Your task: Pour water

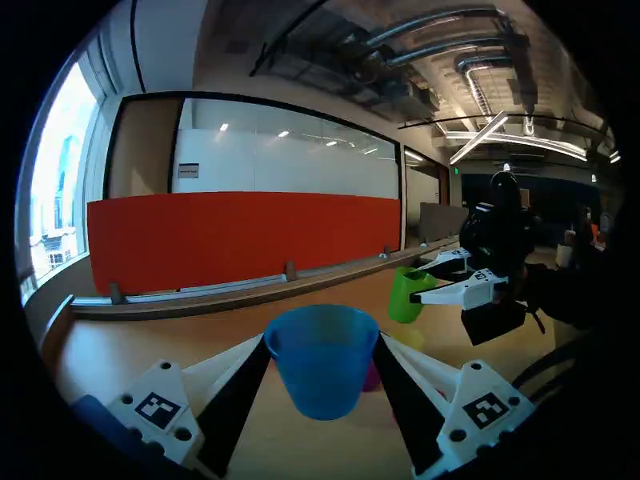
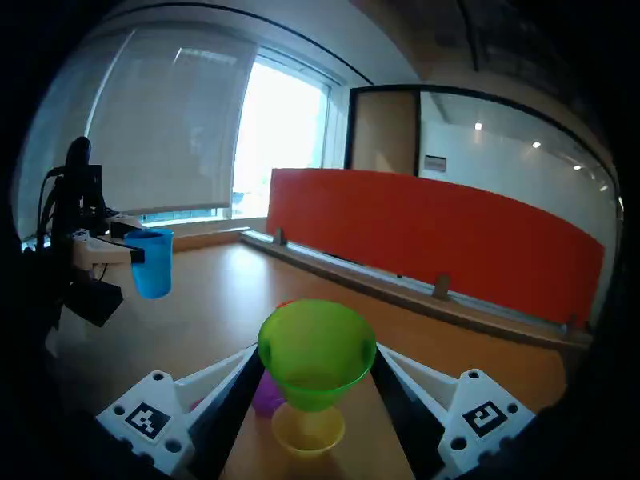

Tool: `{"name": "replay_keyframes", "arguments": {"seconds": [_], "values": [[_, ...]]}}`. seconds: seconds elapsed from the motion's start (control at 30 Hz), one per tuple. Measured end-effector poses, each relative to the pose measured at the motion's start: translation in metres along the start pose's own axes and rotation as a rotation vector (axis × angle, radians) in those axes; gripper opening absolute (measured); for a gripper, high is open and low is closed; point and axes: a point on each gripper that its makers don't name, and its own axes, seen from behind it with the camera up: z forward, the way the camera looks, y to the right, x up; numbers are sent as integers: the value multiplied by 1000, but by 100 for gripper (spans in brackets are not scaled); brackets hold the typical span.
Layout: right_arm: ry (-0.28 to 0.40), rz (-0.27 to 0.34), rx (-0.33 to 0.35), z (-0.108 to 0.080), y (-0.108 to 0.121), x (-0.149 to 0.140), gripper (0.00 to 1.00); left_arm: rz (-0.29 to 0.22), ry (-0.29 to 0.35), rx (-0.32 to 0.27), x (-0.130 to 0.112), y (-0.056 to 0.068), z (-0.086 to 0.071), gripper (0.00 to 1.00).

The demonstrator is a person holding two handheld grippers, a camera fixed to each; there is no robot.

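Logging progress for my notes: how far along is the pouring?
Done: the left gripper grips the blue cup and the right gripper grips the green cup, both held above the table. In hand: both cups are upright and well apart. Left: bring them together and tilt one; no pouring shows yet.

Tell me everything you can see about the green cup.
The green cup looks like translucent plastic, tapered with a wide round rim, upright and lifted above the wooden table. The right hand-held gripper clamps its sides between both fingers. A yellow cup sits below it. Contents cannot be told.
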Motion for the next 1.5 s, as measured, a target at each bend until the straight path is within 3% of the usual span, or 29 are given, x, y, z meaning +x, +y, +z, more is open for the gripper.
{"name": "replay_keyframes", "arguments": {"seconds": [0.87,1.5], "values": [[158,15,-14,-32,-49,29,92,-29,32,-7,0,17,-31,87],[213,15,2,-43,-65,34,92,-18,24,-30,-9,28,-36,87]]}}
